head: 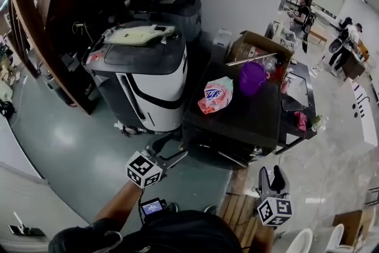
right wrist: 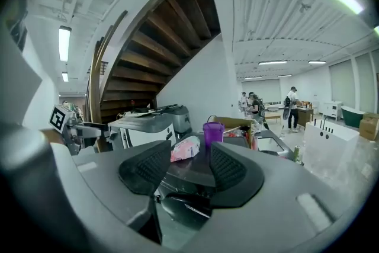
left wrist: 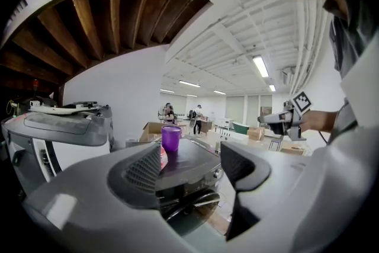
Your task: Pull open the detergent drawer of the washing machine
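Observation:
The black washing machine (head: 237, 118) stands in the middle of the head view, its front facing me. On its lid sit a purple cup (head: 253, 77) and a pink detergent bag (head: 216, 95). I cannot make out the detergent drawer on the dark front panel (left wrist: 189, 182). My left gripper (head: 176, 155) hovers open just before the machine's near left corner, nothing between its pads (left wrist: 144, 169). My right gripper (head: 272, 176) is open and empty too, off the near right corner. Both gripper views look level at the machine's front (right wrist: 189, 186).
A grey-and-white machine (head: 145, 77) stands left of the washer. An open cardboard box (head: 260, 50) sits behind it. A wooden staircase (head: 35, 15) curves over the far left. Several people (head: 349, 41) stand at the far right, and white chairs (head: 320, 240) stand near my right side.

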`<state>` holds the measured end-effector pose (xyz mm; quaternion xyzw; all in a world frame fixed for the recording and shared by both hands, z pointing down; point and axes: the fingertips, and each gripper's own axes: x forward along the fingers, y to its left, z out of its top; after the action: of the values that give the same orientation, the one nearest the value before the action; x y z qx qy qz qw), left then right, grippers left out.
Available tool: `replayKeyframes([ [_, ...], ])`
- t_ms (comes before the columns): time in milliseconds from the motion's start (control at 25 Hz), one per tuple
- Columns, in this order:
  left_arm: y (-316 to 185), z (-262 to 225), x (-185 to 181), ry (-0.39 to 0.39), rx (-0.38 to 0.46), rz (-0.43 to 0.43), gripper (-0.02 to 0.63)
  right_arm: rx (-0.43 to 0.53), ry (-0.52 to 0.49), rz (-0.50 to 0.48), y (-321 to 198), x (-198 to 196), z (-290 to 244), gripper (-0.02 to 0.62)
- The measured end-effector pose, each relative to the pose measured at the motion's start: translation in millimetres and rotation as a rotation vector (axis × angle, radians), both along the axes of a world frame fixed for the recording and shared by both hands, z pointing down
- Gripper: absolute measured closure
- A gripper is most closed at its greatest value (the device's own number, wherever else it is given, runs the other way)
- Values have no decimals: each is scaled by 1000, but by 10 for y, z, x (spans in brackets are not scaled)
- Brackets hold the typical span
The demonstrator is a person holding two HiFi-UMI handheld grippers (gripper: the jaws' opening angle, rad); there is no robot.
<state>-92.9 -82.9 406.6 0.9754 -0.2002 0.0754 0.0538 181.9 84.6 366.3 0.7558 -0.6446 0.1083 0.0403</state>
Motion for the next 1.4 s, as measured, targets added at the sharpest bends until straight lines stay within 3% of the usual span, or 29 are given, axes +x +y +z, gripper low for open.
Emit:
replayKeyframes([
  [360, 95, -140, 553, -2, 27, -92, 264, 15, -20, -85, -150, 765, 66, 405],
  [800, 216, -224, 950, 3, 39, -220, 264, 69, -51, -156, -208, 1478, 68, 404],
  [1400, 174, -34, 1144, -18, -13, -266, 264, 46, -87, -191, -227, 1659, 243, 403],
])
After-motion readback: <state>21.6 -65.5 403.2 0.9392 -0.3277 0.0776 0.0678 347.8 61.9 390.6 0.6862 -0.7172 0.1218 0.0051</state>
